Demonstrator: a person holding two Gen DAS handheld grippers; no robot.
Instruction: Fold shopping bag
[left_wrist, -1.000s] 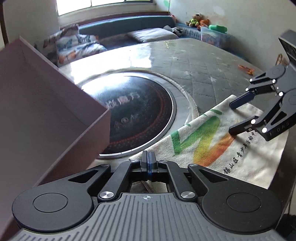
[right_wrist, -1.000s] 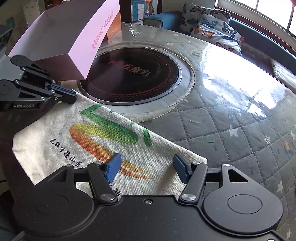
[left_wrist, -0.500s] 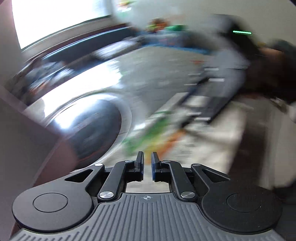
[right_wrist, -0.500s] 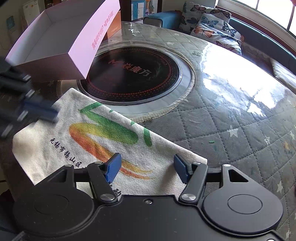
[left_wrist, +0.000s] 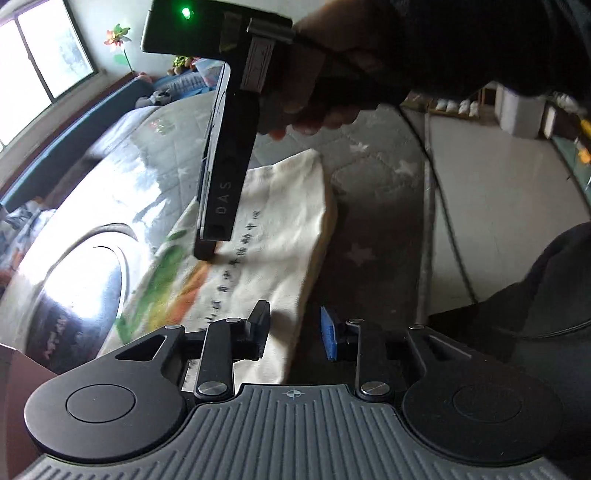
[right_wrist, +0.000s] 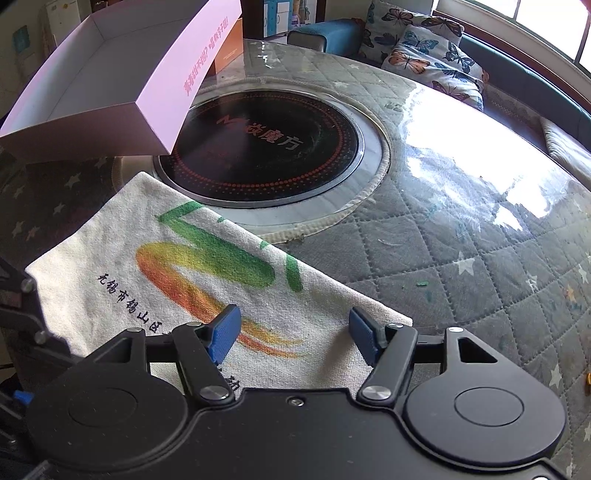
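On the counter (right_wrist: 461, 229): the shopping bag (right_wrist: 122, 258) lies flat, printed face up, near the edge closest to the person, its far edge just overlapping the rim of the round black hob (right_wrist: 266, 147) set into the quilted cover
Neighbours: a pink box (right_wrist: 110, 81) stands tilted just beyond the bag's far left corner; whether it touches the cloth cannot be told
Progress: the bag looks spread out or at most already doubled; the layers cannot be counted from either view, no handles show, and no corner is lifted, so by my judgement the next fold is not yet begun
Left to do: grip an edge, carry it across, press it down, and perhaps repeat until the bag is compact
Long axis: in the right wrist view it runs from lower right to upper left, slantwise to the counter's near edge
Facing: the green and orange logo and the line of black characters run along that axis
Left gripper (left_wrist: 293, 330): fingers (left_wrist: 258, 321) have just been opening and stand a little apart, astride the bag's near side edge, one over cloth, the other over bare counter, pads not pressing on anything
Right gripper (right_wrist: 291, 334): fingers (right_wrist: 225, 328) spread wide over the bag's near end, holding nothing; seen from the left wrist, its body hangs above the cloth (left_wrist: 225, 192)
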